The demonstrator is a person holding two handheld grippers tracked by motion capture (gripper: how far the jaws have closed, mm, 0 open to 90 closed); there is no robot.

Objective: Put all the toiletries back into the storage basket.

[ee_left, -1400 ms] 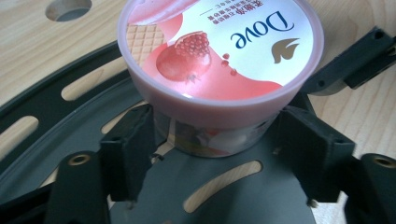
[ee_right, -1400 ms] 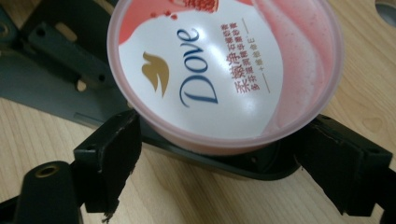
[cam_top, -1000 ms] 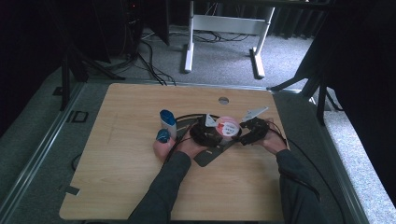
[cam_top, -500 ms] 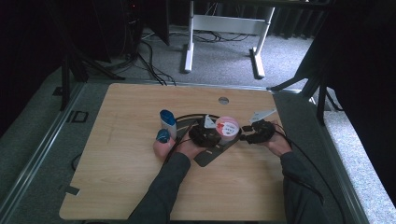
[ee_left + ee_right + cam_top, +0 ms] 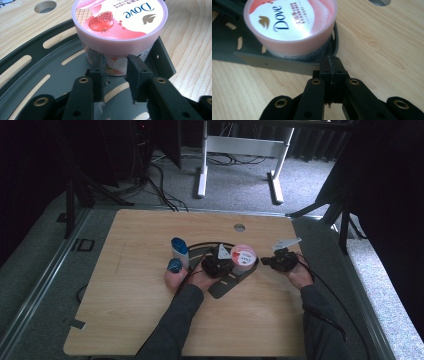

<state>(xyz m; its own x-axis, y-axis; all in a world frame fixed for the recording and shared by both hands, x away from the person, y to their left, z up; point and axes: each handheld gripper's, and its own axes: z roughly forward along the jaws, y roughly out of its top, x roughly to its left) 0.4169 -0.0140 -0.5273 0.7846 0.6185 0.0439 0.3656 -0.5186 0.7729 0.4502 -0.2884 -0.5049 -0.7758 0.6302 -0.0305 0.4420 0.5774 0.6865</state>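
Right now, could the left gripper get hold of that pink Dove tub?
Probably yes: the left gripper sits right at the pink Dove tub on the black slotted tray, jaws parted, nothing between.

1. We can't see the Dove tub (image 5: 120, 25) base; left tool (image 5: 115, 67) covers it.
2. Dark slotted plate (image 5: 227, 47) is cut off by the right gripper view's edge.
3. Blue bottle (image 5: 179, 251) label is too small to read.
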